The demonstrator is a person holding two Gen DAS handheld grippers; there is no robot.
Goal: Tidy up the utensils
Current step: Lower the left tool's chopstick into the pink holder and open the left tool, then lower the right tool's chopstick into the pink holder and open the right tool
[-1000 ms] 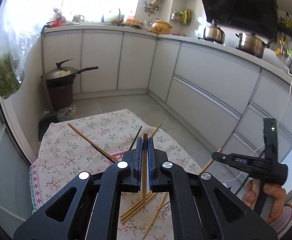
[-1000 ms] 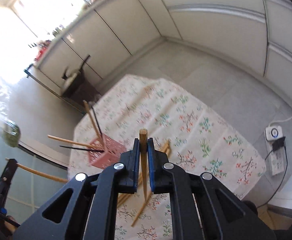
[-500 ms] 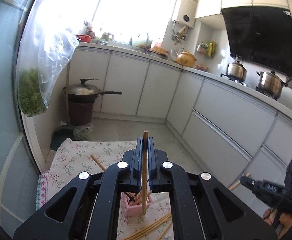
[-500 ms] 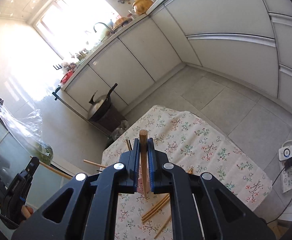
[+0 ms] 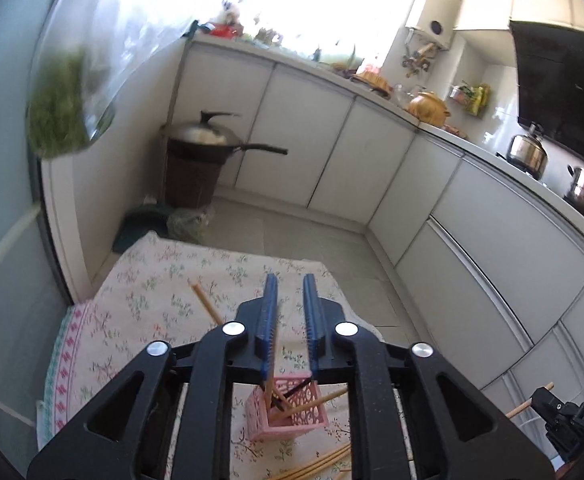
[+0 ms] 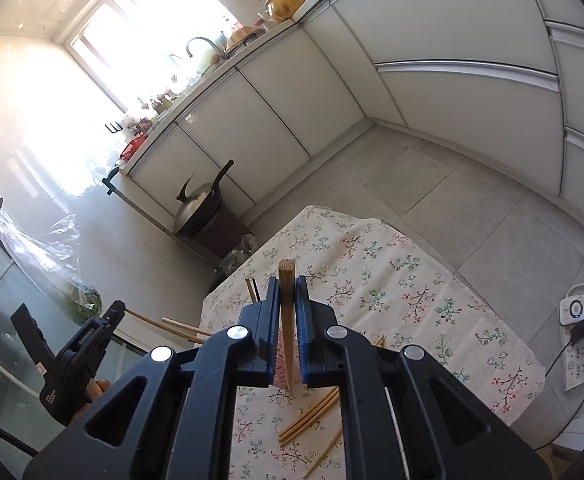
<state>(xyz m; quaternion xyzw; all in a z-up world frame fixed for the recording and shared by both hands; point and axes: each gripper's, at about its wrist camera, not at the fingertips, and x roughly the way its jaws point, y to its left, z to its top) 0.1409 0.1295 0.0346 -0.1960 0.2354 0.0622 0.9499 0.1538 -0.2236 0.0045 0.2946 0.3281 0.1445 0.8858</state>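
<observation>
A pink holder (image 5: 287, 412) with chopsticks stands on the desk (image 5: 151, 280) directly below the left hand-held gripper (image 5: 289, 320); its jaws have just been opening, nothing between them. The right hand-held gripper (image 6: 287, 320) is clamped on one upright chopstick (image 6: 287, 320) above loose chopsticks (image 6: 312, 416).

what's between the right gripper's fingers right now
A wooden chopstick, clamped upright between the right gripper pads, seen in the right wrist view.

Left gripper (image 5: 289, 312), its jaws just opened and empty, hangs over a pink holder (image 5: 287, 416) of perhaps four chopsticks
</observation>
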